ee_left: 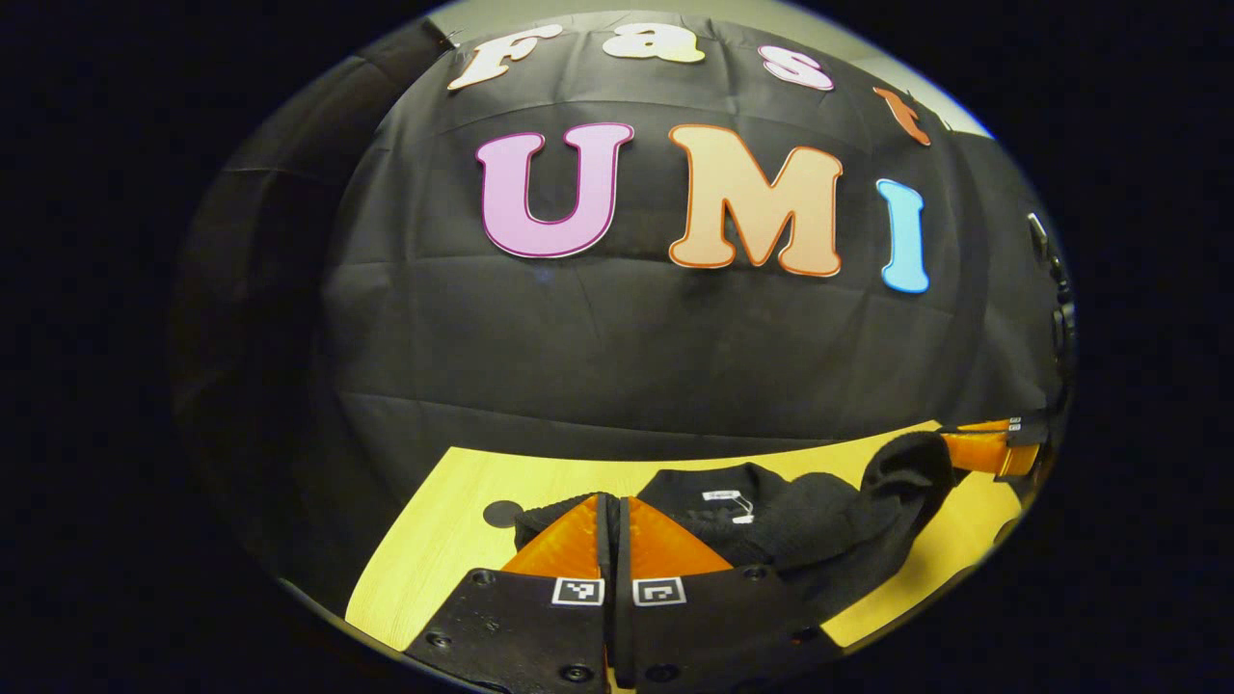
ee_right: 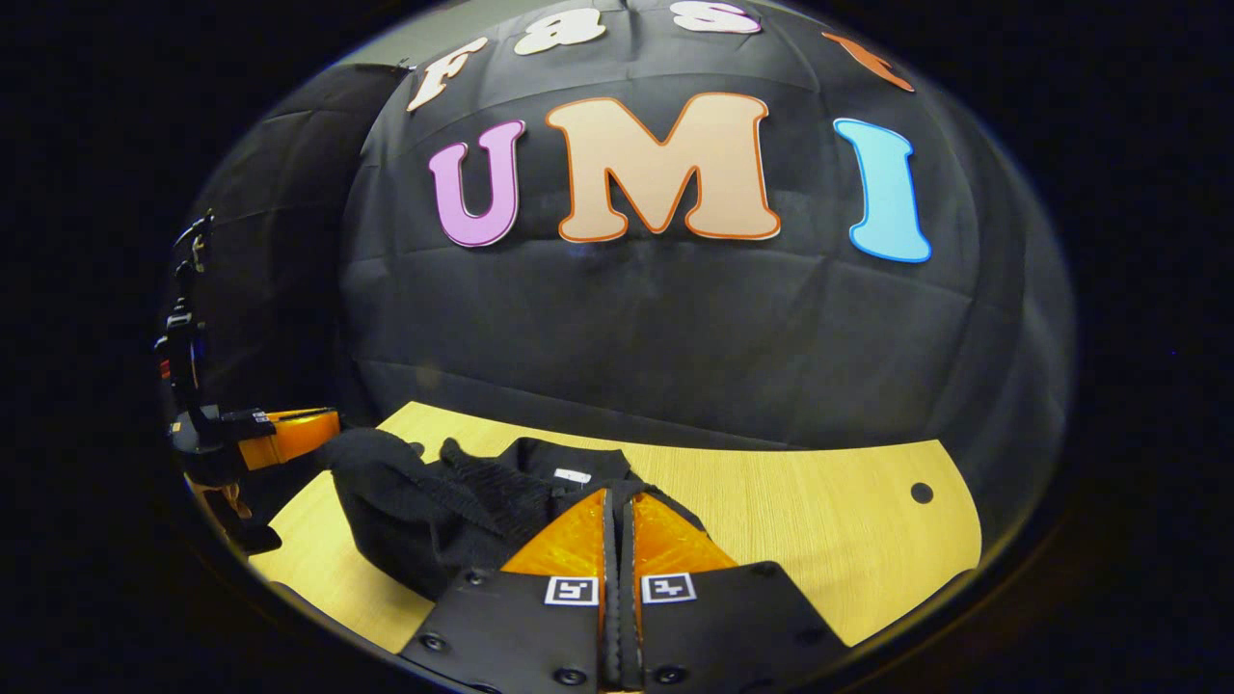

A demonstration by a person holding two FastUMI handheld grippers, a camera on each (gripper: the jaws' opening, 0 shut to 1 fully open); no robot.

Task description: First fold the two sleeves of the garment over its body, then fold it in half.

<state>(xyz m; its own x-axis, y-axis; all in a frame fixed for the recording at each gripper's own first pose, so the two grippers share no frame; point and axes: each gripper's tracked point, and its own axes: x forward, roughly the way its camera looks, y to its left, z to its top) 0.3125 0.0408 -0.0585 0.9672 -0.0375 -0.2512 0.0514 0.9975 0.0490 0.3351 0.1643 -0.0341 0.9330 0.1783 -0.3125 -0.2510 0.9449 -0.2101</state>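
Black knit garment (ee_left: 771,530) lies bunched on a pale wooden table (ee_left: 443,540), with its collar and a small white label (ee_left: 721,494) toward the booth's far wall. Part of it is lifted off the tabletop on both sides. In the left gripper view, the left gripper (ee_left: 611,520) has its two fingers drawn together with only a thin slit between them, and dark cloth sits right at their tips; it seems to be pinching the fabric, though the contact itself is hidden. In the right gripper view, the right gripper (ee_right: 618,516) looks the same: fingers nearly closed, tips buried at the garment's edge near the collar. Each view also catches the other gripper farther off, at the raised end of the cloth.

Judging by the heaped shape, this is probably the final fold in half, or a late sleeve fold; which one cannot be told. The next move calls for carrying both held edges evenly across and laying them flat.

Bare tabletop spreads wide to the right of the garment in the right gripper view, giving room; the near table edge is close.
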